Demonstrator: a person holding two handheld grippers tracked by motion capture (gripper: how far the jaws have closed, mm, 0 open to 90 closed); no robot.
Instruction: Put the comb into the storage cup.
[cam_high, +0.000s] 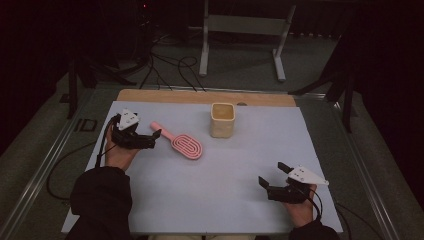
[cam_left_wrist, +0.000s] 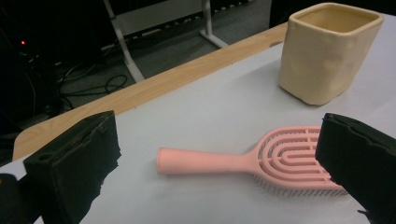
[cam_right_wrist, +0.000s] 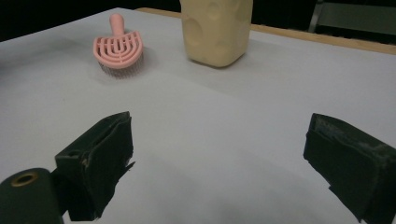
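A pink hairbrush (cam_high: 181, 141) lies bristles-down on the white table cover, its handle pointing toward my left gripper (cam_high: 154, 139). That gripper is open, its jaws wide apart just short of the handle end; in the left gripper view the hairbrush (cam_left_wrist: 243, 161) lies between and beyond them. Behind the brush a cream square cup (cam_high: 222, 120) stands upright; it rises at the top right as the cup (cam_left_wrist: 327, 51) in the left gripper view. My right gripper (cam_high: 272, 175) hovers open at the front right, nothing between its jaws. Far ahead of it lie the hairbrush (cam_right_wrist: 119, 49) and the cup (cam_right_wrist: 215, 30).
The white cover (cam_high: 240, 170) tops a wooden table whose edge (cam_high: 165, 96) shows at the back. Cables (cam_high: 170, 67) and a metal stand (cam_high: 240, 30) sit on the floor beyond. A metal rail (cam_high: 45, 165) runs along the left side.
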